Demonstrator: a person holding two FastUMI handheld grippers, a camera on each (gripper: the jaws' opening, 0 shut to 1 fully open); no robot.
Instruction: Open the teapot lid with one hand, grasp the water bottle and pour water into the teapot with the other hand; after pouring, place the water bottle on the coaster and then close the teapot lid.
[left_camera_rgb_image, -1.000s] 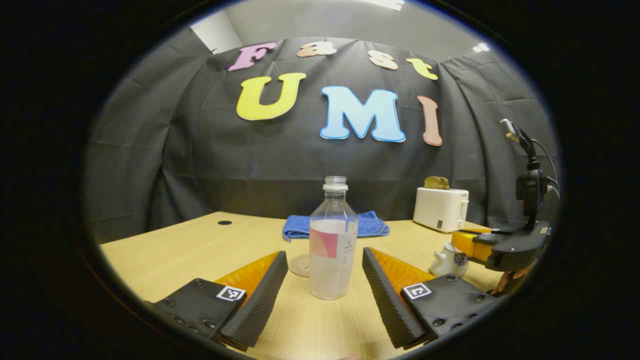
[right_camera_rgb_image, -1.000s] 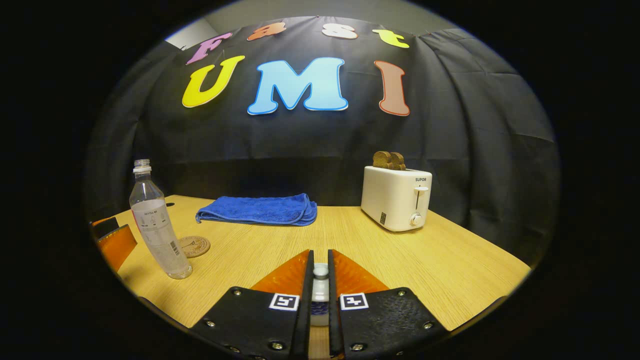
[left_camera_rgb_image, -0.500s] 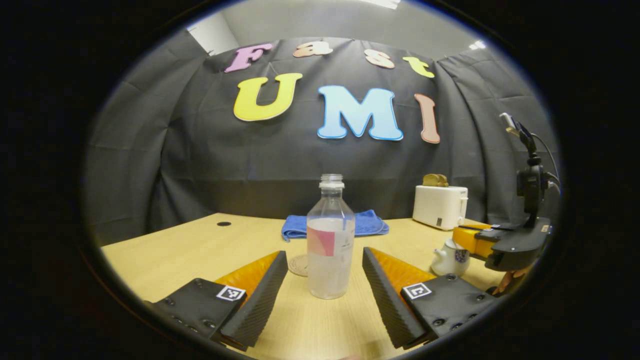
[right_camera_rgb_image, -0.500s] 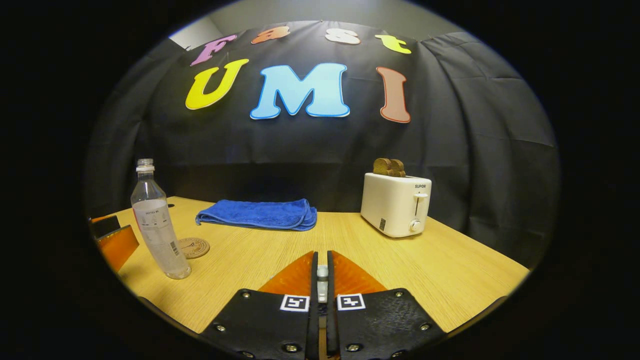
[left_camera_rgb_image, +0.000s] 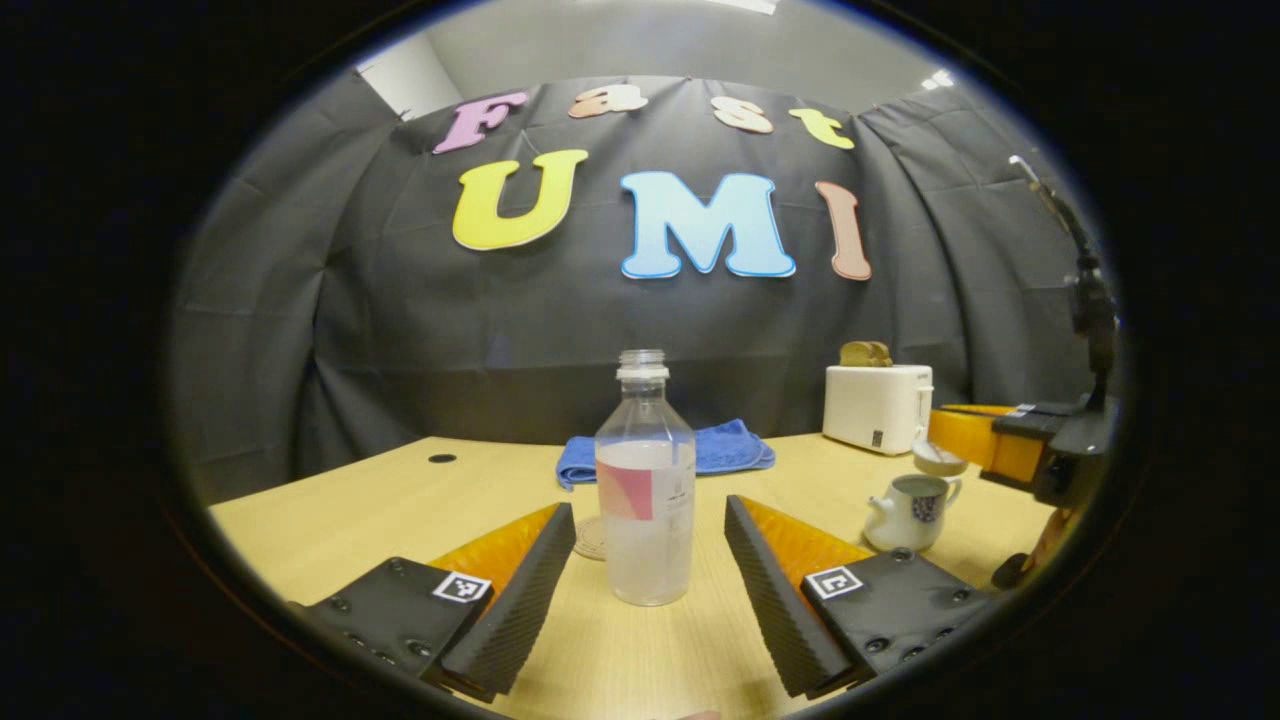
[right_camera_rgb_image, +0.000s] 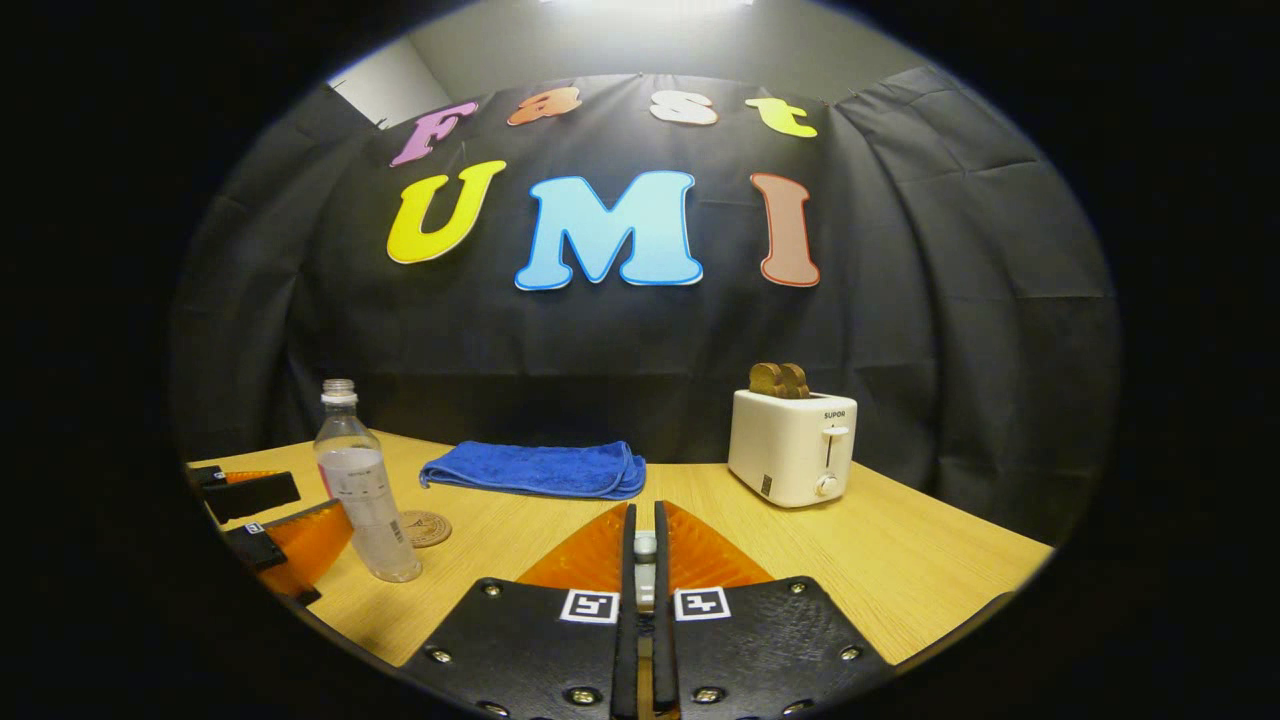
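Water bottle (left_camera_rgb_image: 645, 480), capless and upright on the wooden table (left_camera_rgb_image: 350, 500), holding clear water to roughly the upper edge of its label. The left gripper (left_camera_rgb_image: 640, 555) stands wide apart, one finger on either side of the bottle's lower half, neither touching it. Just behind the bottle's base lies the round coaster (left_camera_rgb_image: 592, 537), nothing resting on it. Farther behind the bottle, a folded blue towel (left_camera_rgb_image: 720, 447). To the right of the bottle stands the small white teapot (left_camera_rgb_image: 912, 512), its mouth uncovered; its contents cannot be made out. The teapot lid (left_camera_rgb_image: 940, 459) hangs just above the pot, held by the right gripper (right_camera_rgb_image: 645, 545), whose fingers are closed narrowly on the lid's knob. Beyond the teapot, farther right of the bottle, a white toaster (left_camera_rgb_image: 878, 408) with toast slices (right_camera_rgb_image: 780, 379) standing in its slots.
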